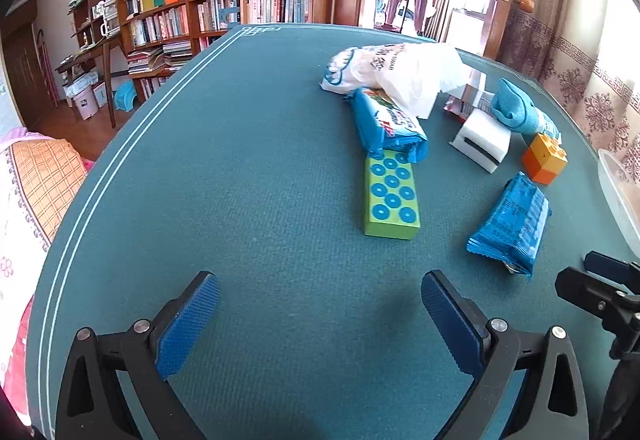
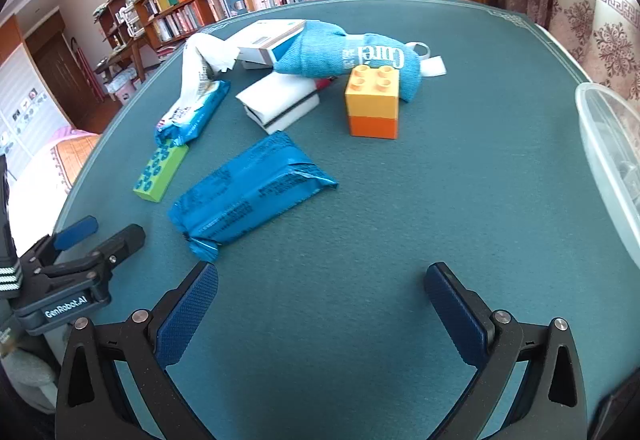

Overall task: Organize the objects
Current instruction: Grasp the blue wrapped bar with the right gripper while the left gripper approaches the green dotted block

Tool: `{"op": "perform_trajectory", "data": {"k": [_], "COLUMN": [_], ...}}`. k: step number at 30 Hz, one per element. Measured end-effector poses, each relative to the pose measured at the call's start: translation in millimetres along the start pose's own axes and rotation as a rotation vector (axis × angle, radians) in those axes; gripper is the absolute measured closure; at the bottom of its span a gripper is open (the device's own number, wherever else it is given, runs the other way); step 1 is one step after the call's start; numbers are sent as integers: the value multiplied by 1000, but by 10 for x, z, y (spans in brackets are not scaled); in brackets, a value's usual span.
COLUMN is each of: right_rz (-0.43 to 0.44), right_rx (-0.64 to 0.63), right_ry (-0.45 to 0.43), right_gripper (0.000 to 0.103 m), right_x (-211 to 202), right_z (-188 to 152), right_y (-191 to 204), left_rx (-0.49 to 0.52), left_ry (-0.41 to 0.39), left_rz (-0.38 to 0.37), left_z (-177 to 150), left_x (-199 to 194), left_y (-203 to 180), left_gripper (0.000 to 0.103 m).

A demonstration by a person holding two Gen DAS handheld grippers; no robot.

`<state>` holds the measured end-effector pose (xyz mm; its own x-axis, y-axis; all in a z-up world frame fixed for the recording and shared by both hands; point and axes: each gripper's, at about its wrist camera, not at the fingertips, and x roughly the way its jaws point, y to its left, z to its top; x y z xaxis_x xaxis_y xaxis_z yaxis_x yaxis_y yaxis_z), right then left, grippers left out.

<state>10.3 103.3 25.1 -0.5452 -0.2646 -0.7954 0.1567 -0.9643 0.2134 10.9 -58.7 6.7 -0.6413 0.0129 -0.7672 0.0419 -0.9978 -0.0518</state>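
- Over the teal table (image 1: 248, 199), seen from my left wrist, my left gripper (image 1: 320, 300) hangs wide apart, holding nothing.
- Ahead lies a green block (image 1: 391, 195) with blue dots, its far end touching a blue snack pack (image 1: 386, 125).
- A blue foil packet (image 1: 508, 224) lies to the right, near an orange-yellow brick (image 1: 545, 158).
- From my right wrist, my right gripper (image 2: 321, 290) is also spread wide and empty above the cloth.
- That foil packet (image 2: 248, 191) sits just beyond my left fingertip (image 2: 200, 288).
- A clear plastic tub (image 2: 608, 143) stands at the right edge.
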Motion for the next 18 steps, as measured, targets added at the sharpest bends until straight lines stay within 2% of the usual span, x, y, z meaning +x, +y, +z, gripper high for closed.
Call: {"op": "perform_trajectory", "data": {"k": [5, 9, 14, 18], "right_rz": [62, 38, 7, -76], "right_rx": [32, 25, 11, -60], "right_ry": [9, -1, -11, -28], "right_gripper": [0, 1, 9, 18], "right_x": [89, 191, 293, 356], "right_z": [111, 210, 324, 336], "right_y": [146, 263, 409, 542], "left_rx": [-65, -75, -66, -60], "left_ry": [-2, -5, -6, -6], "left_rz": [15, 13, 21, 26], "left_z": [5, -11, -32, -38], "left_x": [-10, -21, -24, -22], "left_y": [213, 233, 231, 231], "left_gripper": [0, 0, 0, 0]}}
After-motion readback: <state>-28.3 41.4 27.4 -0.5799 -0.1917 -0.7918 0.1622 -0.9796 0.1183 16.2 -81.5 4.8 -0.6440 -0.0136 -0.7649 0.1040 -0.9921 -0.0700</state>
